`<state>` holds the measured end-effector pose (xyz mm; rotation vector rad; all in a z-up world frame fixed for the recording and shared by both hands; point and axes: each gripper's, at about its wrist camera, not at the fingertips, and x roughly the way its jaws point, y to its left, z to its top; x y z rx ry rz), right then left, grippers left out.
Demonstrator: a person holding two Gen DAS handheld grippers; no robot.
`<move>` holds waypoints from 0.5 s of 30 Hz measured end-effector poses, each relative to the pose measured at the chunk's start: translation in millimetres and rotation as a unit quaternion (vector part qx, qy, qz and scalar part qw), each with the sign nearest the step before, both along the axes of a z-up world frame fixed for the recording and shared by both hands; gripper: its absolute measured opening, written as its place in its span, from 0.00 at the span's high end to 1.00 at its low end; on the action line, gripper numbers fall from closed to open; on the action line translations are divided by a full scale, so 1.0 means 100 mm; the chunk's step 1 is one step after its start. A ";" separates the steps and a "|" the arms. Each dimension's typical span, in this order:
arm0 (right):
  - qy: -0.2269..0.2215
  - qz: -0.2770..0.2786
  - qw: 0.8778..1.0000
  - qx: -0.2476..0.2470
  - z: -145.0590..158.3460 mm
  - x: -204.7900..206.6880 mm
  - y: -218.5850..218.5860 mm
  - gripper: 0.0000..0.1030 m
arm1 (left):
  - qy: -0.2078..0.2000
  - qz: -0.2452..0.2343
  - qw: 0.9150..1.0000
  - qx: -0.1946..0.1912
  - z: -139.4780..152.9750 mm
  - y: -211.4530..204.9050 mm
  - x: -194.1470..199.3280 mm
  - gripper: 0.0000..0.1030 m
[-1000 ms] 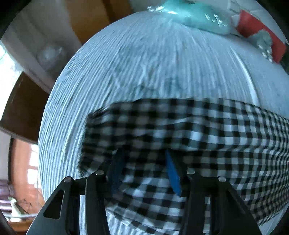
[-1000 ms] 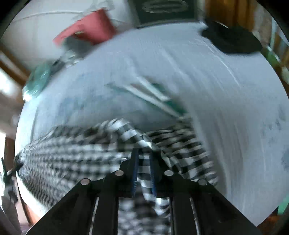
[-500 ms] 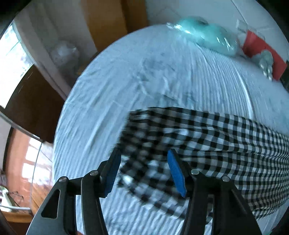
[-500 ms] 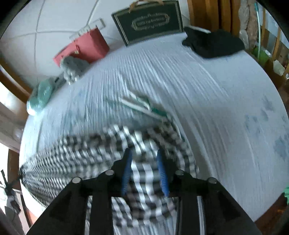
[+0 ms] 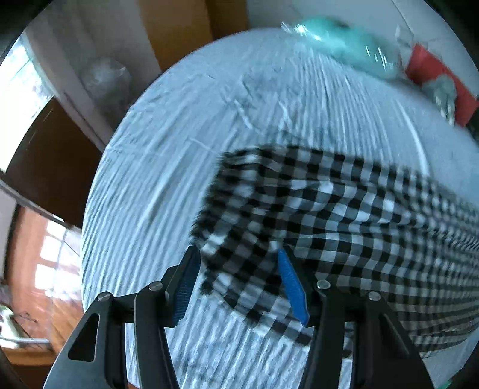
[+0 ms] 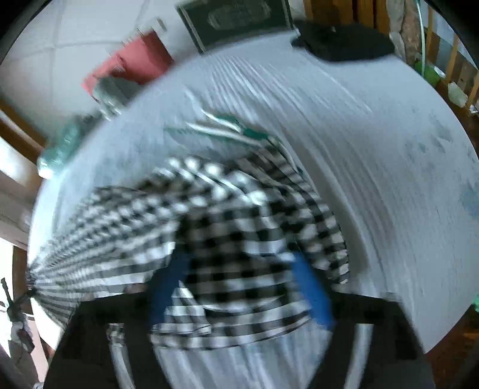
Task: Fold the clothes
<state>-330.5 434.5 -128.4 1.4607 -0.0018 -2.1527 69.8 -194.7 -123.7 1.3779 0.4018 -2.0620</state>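
A black-and-white checked garment (image 5: pixel 344 215) lies spread across the pale striped bed sheet (image 5: pixel 179 149). In the left wrist view its left end lies under and ahead of my left gripper (image 5: pixel 236 284), which is open with its blue pads apart above the cloth. In the right wrist view the garment's other end (image 6: pixel 239 227) lies bunched under my right gripper (image 6: pixel 239 284), which is open wide with blurred blue pads on either side of the cloth. Neither gripper holds it.
A teal plastic-wrapped bundle (image 5: pixel 338 33) and a red bag (image 5: pixel 440 77) sit at the bed's far edge. A dark garment (image 6: pixel 344 42) and a dark framed board (image 6: pixel 236 18) lie at the far side. Green-and-white sticks (image 6: pixel 227 128) lie beyond the garment. Wooden floor (image 5: pixel 45 269) lies left.
The right gripper opened and let go of the garment. Both grippers pulled back from the cloth, which now lies flat on the bed; the left gripper stayed open.
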 end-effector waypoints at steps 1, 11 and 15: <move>0.011 -0.003 1.000 -0.003 0.06 0.05 0.02 0.10 | 0.003 0.011 1.000 -0.003 0.03 -0.04 0.06 0.35; 0.011 -0.076 0.997 0.018 0.02 0.08 0.41 0.04 | 0.004 0.054 0.998 0.028 -0.19 -0.23 0.23 0.25; 0.003 -0.088 0.996 0.021 -0.05 0.10 0.50 0.03 | 0.007 0.063 0.997 0.038 -0.26 -0.23 0.18 0.25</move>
